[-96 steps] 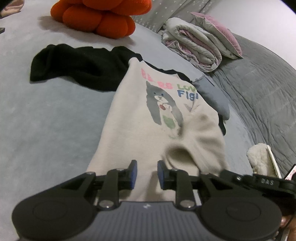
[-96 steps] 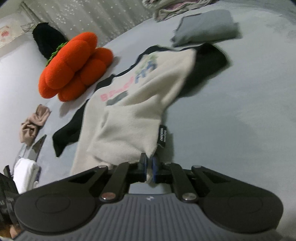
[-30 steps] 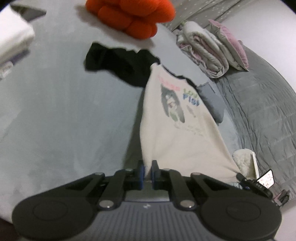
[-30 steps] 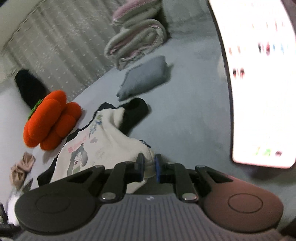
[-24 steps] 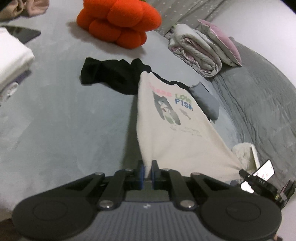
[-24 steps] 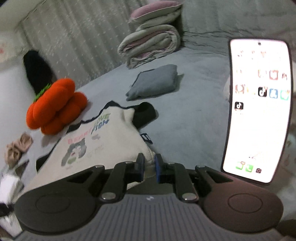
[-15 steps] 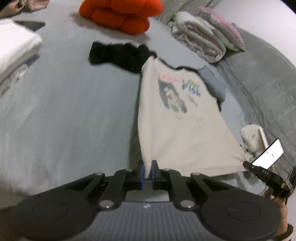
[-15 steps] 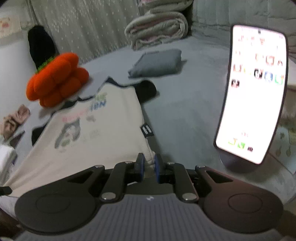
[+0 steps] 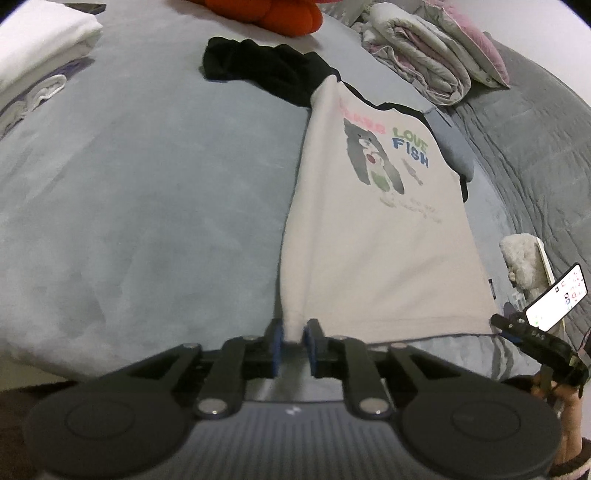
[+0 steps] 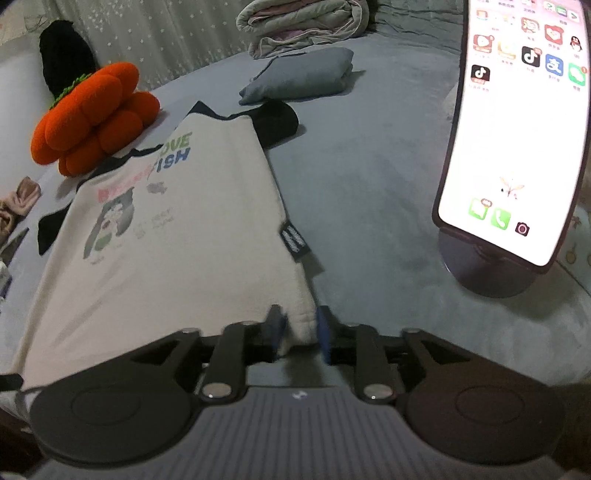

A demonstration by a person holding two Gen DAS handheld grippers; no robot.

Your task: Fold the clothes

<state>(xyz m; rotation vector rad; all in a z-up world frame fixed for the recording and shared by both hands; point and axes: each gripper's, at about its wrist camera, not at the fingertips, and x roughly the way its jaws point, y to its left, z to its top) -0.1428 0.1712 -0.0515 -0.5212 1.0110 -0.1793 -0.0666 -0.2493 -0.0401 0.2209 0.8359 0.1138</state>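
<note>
At the far left lies a folded white stack (image 9: 40,35), well apart from my work. Past it, at the far edge, sits the orange plush pumpkin (image 10: 94,116) with a black hat-like top, and a black garment (image 9: 258,70) is crumpled just near of it, touching the shirt's far left shoulder.

My left gripper (image 9: 294,341) has its jaws a little apart, with the near left hem corner of the cream sweatshirt (image 9: 373,229) sitting between them; the pads look just off the cloth, so I cannot tell whether it is truly pinched. The sweatshirt lies spread flat on the grey bed cover (image 9: 147,177), print side up, collar far, hem near, a cat picture and coloured letters on its chest.

My right gripper (image 10: 297,328) is at the near right hem corner, fingers parted wider than the cloth, which rests loosely between them. A small dark label (image 10: 293,240) sticks out of the shirt's right seam.

Right of the shirt's far end lies a folded grey garment (image 10: 306,74), with a rolled quilt bundle (image 10: 306,22) beyond it. Nearest on the right a lit phone (image 10: 517,122) stands on a round stand (image 10: 484,273), close beside my right gripper, and a fluffy white item (image 9: 521,258) lies by the bed's right edge.
</note>
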